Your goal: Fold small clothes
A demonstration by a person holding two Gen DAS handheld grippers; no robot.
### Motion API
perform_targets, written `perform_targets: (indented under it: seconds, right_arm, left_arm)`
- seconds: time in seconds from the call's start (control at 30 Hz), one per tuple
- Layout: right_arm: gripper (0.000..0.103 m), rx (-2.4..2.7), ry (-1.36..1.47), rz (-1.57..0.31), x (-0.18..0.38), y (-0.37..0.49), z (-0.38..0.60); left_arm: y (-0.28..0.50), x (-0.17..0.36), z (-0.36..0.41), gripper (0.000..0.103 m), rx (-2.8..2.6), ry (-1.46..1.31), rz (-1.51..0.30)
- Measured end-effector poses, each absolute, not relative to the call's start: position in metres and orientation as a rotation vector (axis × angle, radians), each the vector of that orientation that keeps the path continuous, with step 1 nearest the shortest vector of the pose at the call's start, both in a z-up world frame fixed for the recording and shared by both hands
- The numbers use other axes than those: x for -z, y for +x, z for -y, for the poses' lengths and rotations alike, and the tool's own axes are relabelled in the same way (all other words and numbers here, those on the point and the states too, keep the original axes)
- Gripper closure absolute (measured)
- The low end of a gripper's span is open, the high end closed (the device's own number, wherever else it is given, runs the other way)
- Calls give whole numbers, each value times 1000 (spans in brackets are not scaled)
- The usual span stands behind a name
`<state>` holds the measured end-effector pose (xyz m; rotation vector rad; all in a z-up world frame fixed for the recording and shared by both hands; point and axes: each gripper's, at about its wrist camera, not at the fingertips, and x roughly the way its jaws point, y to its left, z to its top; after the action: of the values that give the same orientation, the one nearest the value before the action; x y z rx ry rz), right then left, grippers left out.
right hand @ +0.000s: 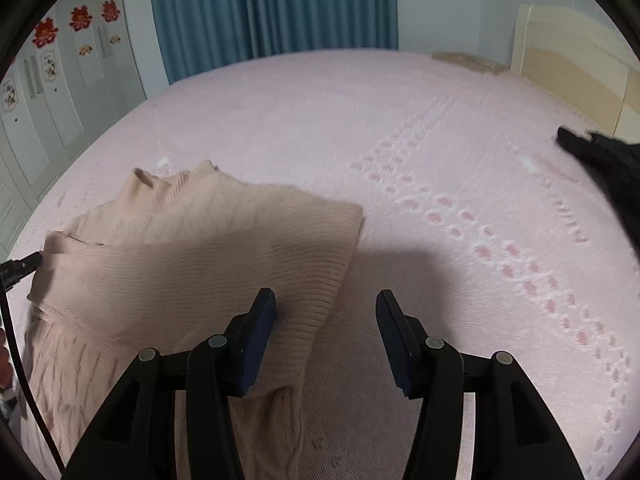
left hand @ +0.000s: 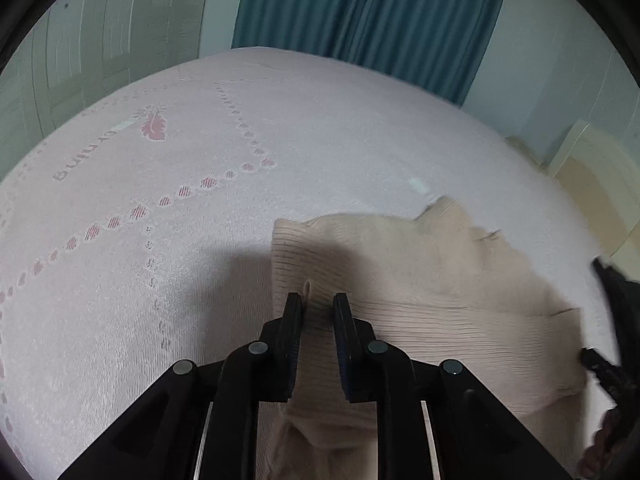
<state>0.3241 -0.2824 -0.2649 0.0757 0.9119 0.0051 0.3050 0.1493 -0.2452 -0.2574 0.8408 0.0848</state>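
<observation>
The sweater (right hand: 192, 256) lies partly folded on the bed (right hand: 360, 120); the left gripper (left hand: 318, 300) pinches its ribbed fabric, the right gripper (right hand: 326, 300) stands apart and empty, and further folds remain.

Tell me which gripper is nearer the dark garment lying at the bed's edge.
Right. The right gripper hangs open at the beige sweater's edge, nearer the dark garment; the left gripper sits over the sweater's far side.

Both wrist views look steeply down, close over the pale pink patterned bedspread (left hand: 168, 288), toward the teal pleated curtain (right hand: 272, 8) at frame top. Both share the beige ribbed knit sweater (left hand: 420, 280), lower centre.
</observation>
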Motion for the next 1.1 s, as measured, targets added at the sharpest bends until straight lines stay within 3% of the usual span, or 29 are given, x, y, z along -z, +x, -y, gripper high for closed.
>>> perform_targets:
  seconds: [0.27,0.33,0.4,0.87,1.1]
  right_arm:
    - [51,32,8,-946,274,331,272]
    - [51,39,18,-952,267,327,274]
    - [51,46,24,-950,257,316,276]
    - [50,111,-30,-843,155,208,276]
    - [51,54,-63,-881,143,145,267]
  left_arm:
    - [306,254,-151,85,-84,-270,-847]
    - [303,250,-152,75,-65,-281,-857]
    - [296,246,-153,55,-67,-283,-869]
    - [190,176,-149,54,-79,-192,-798]
    - [125,154,-149,54,-52,-208,-795]
